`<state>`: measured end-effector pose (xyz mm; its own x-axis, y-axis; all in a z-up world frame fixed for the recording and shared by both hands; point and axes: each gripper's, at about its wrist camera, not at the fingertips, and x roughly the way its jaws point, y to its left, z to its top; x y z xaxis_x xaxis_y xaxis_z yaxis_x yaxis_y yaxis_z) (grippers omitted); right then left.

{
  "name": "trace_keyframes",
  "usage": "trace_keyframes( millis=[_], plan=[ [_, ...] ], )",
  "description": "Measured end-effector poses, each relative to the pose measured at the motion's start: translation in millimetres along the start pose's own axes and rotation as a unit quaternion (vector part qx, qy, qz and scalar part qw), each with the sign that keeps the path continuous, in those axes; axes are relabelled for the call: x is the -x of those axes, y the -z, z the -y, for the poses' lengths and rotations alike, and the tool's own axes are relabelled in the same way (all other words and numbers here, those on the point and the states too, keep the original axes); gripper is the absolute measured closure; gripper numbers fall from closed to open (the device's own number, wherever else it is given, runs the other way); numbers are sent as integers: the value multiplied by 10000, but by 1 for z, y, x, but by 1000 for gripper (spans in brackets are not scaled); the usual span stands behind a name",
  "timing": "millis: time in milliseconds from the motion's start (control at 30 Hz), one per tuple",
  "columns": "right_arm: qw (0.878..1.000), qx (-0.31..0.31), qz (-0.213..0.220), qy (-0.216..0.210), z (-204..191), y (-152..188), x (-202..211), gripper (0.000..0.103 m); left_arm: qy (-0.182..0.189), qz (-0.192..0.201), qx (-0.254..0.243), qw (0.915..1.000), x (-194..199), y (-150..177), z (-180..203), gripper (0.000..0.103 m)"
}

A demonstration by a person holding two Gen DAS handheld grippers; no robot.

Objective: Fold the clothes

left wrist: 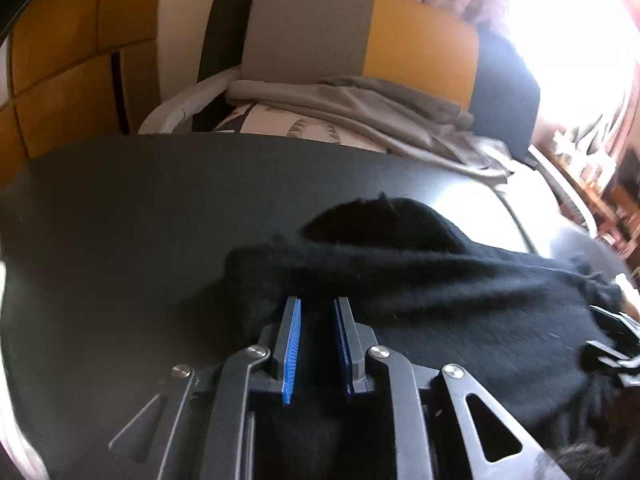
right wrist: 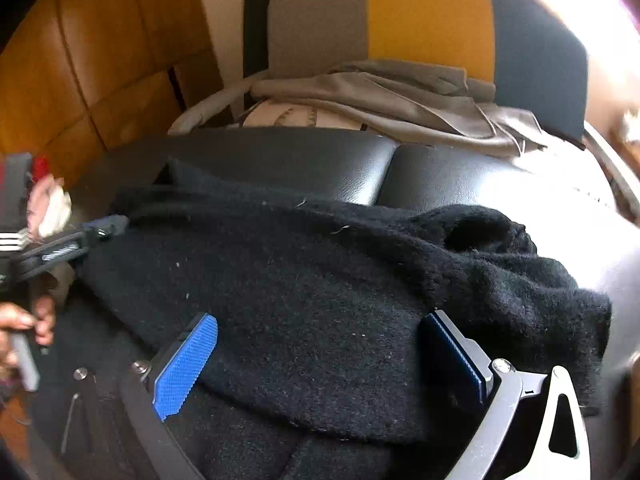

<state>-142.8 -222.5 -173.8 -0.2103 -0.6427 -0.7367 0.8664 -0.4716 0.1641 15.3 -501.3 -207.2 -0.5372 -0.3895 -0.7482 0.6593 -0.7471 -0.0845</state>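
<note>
Black knitwear lies bunched on our dark padded bench, pinched at one edge by our left gripper and straddled by our right gripper (fingers spread wide), grey clothes heaped beyond.

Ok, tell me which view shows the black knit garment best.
The right wrist view: the black knit garment fills the frame, fuzzy texture and bunched end visible. The left wrist view shows only a darker, blurrier stretch past the fingers.
</note>
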Motion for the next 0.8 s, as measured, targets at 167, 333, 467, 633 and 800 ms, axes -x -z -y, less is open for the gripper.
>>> trace_keyframes(
  millis=[167, 333, 467, 633, 800],
  plan=[
    [9987, -443, 75, 240, 21, 9, 16, 0, -275, 28, -868, 9958, -4, -5, 33, 85],
    [9984, -220, -101, 509, 17, 23, 32, 0, -298, 127, -595, 9977, 20, -11, 33, 79],
    [9985, -487, 18, -260, 31, 26, 60, 0, 356, 392, -486, 9974, 55, -3, 37, 77],
    [9907, -1263, 166, -482, 77, 13, 75, 0, 189, 262, -991, 9946, 45, 2, 59, 76],
    [9946, -952, 222, 362, 88, 7, 77, 0, 82, -11, -813, 9967, 36, 17, 50, 76]
  ],
)
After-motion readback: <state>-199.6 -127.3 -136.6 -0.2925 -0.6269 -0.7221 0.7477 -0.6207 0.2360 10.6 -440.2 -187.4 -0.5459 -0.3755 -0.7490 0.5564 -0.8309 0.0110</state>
